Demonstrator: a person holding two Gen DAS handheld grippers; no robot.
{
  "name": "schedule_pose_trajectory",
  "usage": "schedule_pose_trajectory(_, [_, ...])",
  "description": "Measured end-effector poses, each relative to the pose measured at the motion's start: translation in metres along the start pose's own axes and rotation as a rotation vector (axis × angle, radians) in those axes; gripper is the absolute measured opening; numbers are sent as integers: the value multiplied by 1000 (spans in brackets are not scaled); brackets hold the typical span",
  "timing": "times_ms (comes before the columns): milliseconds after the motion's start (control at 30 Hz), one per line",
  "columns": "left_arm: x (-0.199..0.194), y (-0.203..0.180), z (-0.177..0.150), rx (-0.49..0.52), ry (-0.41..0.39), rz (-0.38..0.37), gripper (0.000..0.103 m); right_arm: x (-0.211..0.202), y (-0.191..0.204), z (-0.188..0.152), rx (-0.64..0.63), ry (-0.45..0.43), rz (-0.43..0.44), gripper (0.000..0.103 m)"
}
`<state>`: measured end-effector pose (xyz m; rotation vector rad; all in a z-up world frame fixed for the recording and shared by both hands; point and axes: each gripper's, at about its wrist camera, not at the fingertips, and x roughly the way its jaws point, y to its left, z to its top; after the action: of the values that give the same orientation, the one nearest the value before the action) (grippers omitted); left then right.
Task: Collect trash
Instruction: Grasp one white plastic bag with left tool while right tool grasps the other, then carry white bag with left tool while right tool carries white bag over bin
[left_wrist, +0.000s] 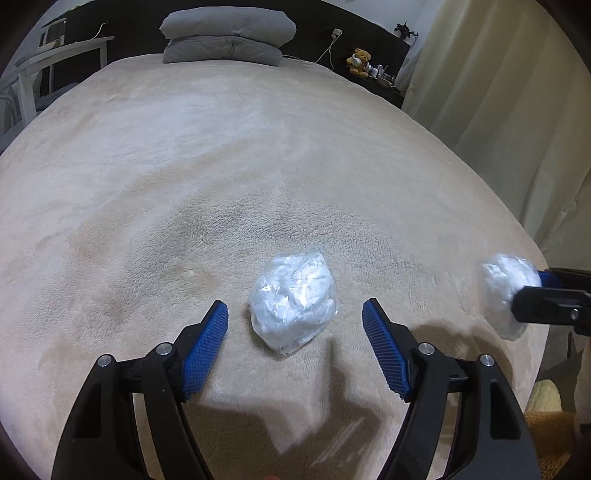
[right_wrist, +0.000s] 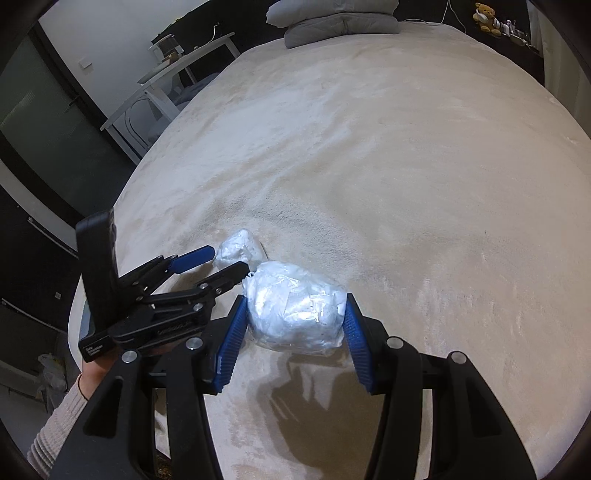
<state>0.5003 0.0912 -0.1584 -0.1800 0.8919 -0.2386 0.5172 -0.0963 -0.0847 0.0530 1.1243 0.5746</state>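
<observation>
Two clear plastic bags stuffed with white crumpled trash are on or over the beige bed. One bag (left_wrist: 293, 301) lies on the blanket just ahead of my left gripper (left_wrist: 295, 310), which is open with its blue pads on either side of it, apart from it. It also shows in the right wrist view (right_wrist: 240, 251). My right gripper (right_wrist: 293, 314) is shut on the second bag (right_wrist: 295, 306), holding it a little above the blanket. That bag shows blurred at the right edge of the left wrist view (left_wrist: 506, 291).
The beige blanket (left_wrist: 221, 166) covers the whole bed. Folded grey bedding (left_wrist: 227, 37) lies at the head. A white desk (right_wrist: 173, 74) stands left of the bed, curtains (left_wrist: 498, 110) on the right, a shelf with a teddy bear (left_wrist: 358, 61) at the back.
</observation>
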Motion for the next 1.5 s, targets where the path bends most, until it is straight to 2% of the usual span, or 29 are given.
schedule_pose_trajectory(267, [22, 2, 8, -40, -11, 3, 72, -14, -17, -5, 19, -15, 6, 52])
schedule_pose_trajectory(300, [23, 1, 9, -38, -14, 11, 69, -14, -19, -5, 22, -15, 6, 52])
schedule_pose_trajectory(333, [24, 1, 9, -33, -15, 16, 59, -16, -21, -6, 24, -17, 5, 52])
schedule_pose_trajectory(367, [25, 1, 9, -28, -10, 22, 55, -17, -22, -7, 26, -19, 4, 52])
schedule_pose_trajectory(600, [17, -2, 7, -2, -30, 29, 49, -25, -29, -16, 36, -23, 0, 52])
schedule_pose_trajectory(967, [-23, -19, 4, 11, -77, 0, 49, -52, -22, -38, 54, -47, 8, 52])
schedule_pose_trajectory(1133, [-48, -41, 0, 50, -113, 24, 49, -71, -12, -57, 51, -65, 12, 52])
schedule_pose_trajectory(1500, [-107, -70, -41, 19, -139, 18, 49, -136, 18, -105, 26, -118, -3, 52])
